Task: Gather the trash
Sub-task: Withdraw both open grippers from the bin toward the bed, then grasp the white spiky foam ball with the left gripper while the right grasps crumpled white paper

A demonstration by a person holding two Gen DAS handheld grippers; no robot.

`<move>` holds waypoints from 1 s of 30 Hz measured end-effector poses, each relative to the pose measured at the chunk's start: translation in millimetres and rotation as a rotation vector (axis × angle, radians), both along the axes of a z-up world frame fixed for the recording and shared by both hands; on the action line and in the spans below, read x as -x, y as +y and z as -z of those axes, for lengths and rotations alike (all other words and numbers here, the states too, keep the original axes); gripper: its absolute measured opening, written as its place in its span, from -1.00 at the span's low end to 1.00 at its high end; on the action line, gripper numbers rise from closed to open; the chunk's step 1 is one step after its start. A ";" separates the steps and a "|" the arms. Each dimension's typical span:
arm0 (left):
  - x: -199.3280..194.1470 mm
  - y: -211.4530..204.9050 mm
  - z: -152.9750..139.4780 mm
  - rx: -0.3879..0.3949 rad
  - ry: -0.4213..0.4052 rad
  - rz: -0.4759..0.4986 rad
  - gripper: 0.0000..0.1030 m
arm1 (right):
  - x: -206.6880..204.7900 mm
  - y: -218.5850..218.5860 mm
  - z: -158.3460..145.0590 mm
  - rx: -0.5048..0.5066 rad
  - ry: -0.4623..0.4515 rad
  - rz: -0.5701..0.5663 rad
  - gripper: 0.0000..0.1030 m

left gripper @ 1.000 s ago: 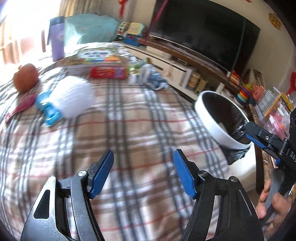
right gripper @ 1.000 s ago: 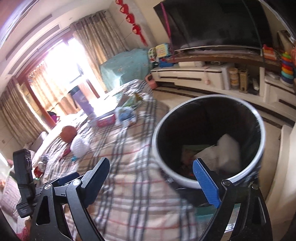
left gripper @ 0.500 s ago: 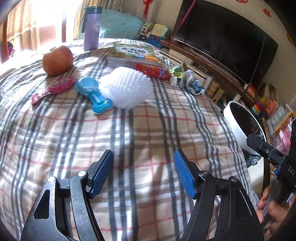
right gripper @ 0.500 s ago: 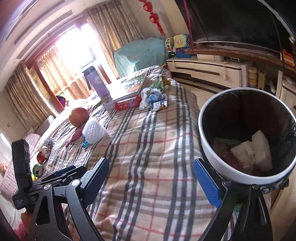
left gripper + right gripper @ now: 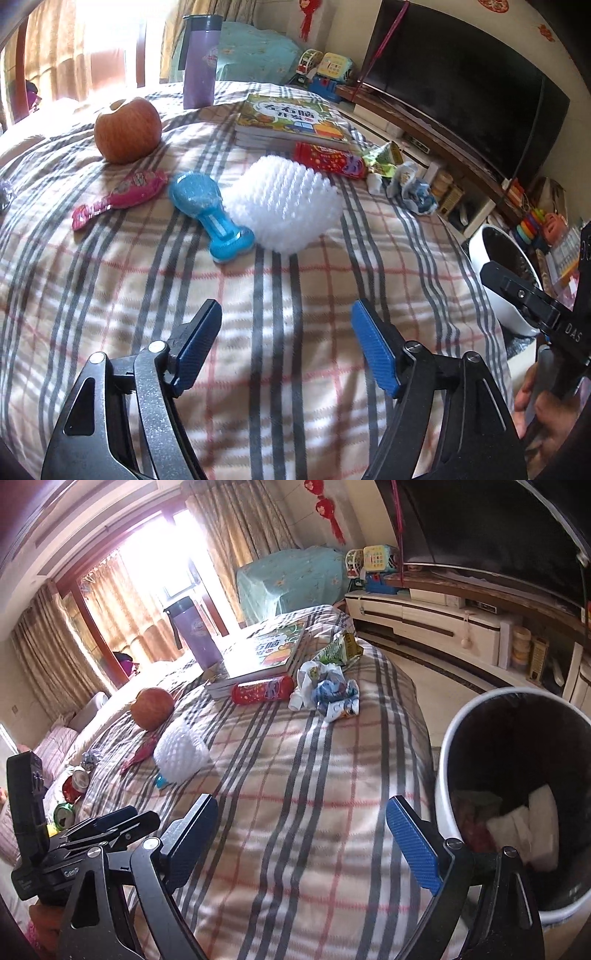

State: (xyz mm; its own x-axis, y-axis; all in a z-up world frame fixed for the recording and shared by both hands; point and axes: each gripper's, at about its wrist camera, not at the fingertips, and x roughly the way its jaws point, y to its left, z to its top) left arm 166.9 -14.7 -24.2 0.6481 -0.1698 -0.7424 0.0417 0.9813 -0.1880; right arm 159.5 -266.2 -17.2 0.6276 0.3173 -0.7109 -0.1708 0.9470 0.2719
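Left gripper [image 5: 286, 347] wide open, empty, right gripper [image 5: 301, 843] likewise

I am counting one apple [image 5: 127, 130], one purple flask [image 5: 199, 61], one stack of books [image 5: 291, 123], one white foam net [image 5: 284, 205], one blue toy [image 5: 212, 218], one pink wrapper [image 5: 118, 197], one red packet [image 5: 327, 159], one green wrapper [image 5: 382, 159], one crumpled blue-white wrapper [image 5: 415, 190], two cans [image 5: 75, 779] and one bin [image 5: 448, 775].
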 end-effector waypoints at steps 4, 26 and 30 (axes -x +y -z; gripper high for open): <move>-13.5 -0.8 -6.3 -0.011 -0.015 -0.007 0.52 | -17.4 3.1 0.2 0.022 -0.011 -0.006 0.82; -76.2 -8.7 0.3 -0.039 -0.017 0.059 -0.53 | -105.3 13.8 30.4 0.150 0.027 0.018 -0.35; -66.0 -16.9 -5.0 -0.021 -0.030 0.098 -0.86 | -84.9 11.1 22.7 0.124 0.007 0.003 -0.46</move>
